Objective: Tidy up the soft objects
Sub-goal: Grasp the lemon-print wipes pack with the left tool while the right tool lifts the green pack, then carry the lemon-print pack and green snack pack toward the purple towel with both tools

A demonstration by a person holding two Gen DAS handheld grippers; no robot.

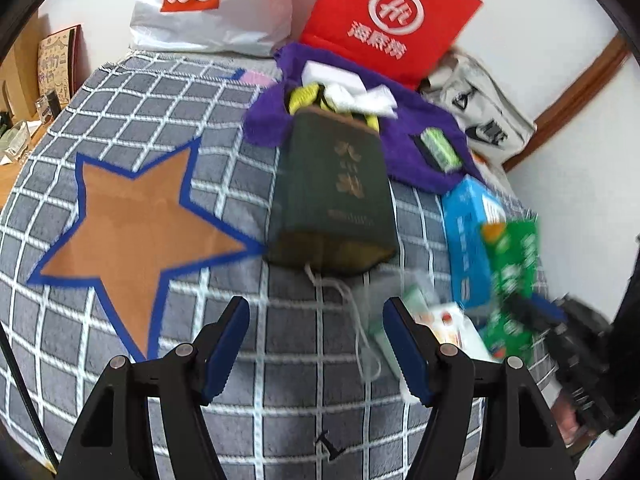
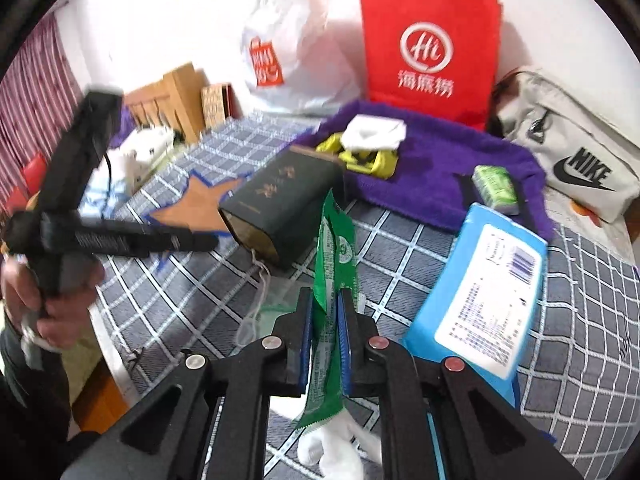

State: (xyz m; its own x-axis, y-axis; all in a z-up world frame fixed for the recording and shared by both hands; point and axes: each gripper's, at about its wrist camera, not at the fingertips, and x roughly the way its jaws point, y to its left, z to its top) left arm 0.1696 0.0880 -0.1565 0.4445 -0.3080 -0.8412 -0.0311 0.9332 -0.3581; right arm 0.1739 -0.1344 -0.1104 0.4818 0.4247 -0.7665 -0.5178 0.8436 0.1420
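A green packet (image 2: 334, 280) is clamped edge-on between the pads of the right gripper (image 2: 325, 336) and is held clear of the checked blanket (image 2: 580, 340). Only a narrow strip of the packet is pinched; the longer upper part stands free above the jaws, and a slip or a twist out of the grip is judged likely if the hand is swung. The left gripper (image 1: 316, 344) is seen with jaws spread and nothing between them, above the blanket just near of a dark green bag (image 1: 332, 192), whose white string (image 1: 352, 312) trails toward the pads. Snagging of that string is judged possible. A blue pack (image 2: 484, 292) lies to the right, close to the lifted packet, and may be knocked.
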